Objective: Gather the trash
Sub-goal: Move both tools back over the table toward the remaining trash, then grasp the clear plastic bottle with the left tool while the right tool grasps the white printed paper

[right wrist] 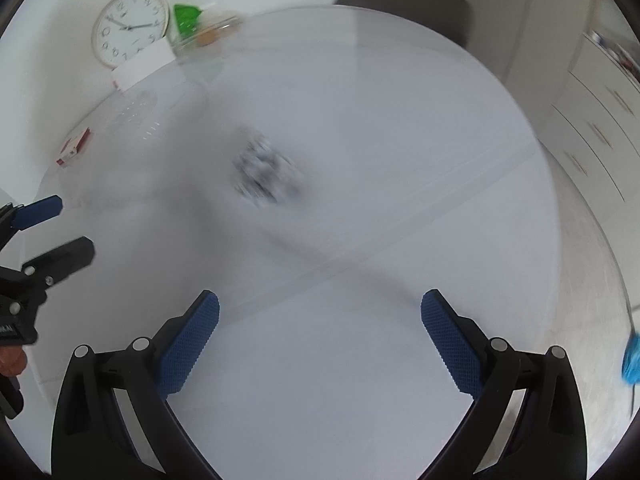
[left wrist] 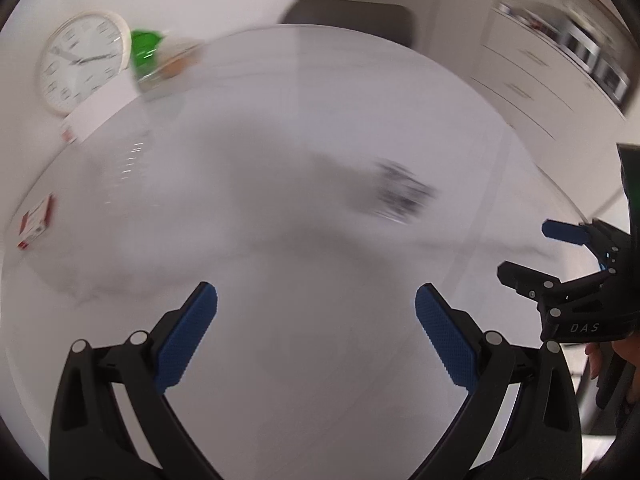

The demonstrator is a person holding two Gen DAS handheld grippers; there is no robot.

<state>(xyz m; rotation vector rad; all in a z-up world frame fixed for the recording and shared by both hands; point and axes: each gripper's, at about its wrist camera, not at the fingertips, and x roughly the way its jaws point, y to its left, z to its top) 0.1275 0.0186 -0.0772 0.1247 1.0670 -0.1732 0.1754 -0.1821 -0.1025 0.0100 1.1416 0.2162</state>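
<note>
Both views are blurred by motion. A crumpled grey-and-black scrap of paper (left wrist: 402, 194) (right wrist: 266, 172) lies on the round white table (left wrist: 320, 128) (right wrist: 380, 120), well ahead of both grippers. My left gripper (left wrist: 316, 320) is open above the near part of the table with nothing between its blue pads. My right gripper (right wrist: 320, 326) is also open and holds nothing. In the left wrist view the right gripper (left wrist: 532, 250) shows at the right edge; in the right wrist view the left gripper (right wrist: 66, 222) shows at the left edge.
A small red-and-white box (left wrist: 36, 222) (right wrist: 74, 146) lies at the table's left edge. A white wall clock (left wrist: 82, 62) (right wrist: 130, 26), a white box and a green bag (left wrist: 146, 50) (right wrist: 186, 18) stand at the far left. A dark chair (right wrist: 404, 4) is behind the table; white drawers (right wrist: 596, 120) stand right.
</note>
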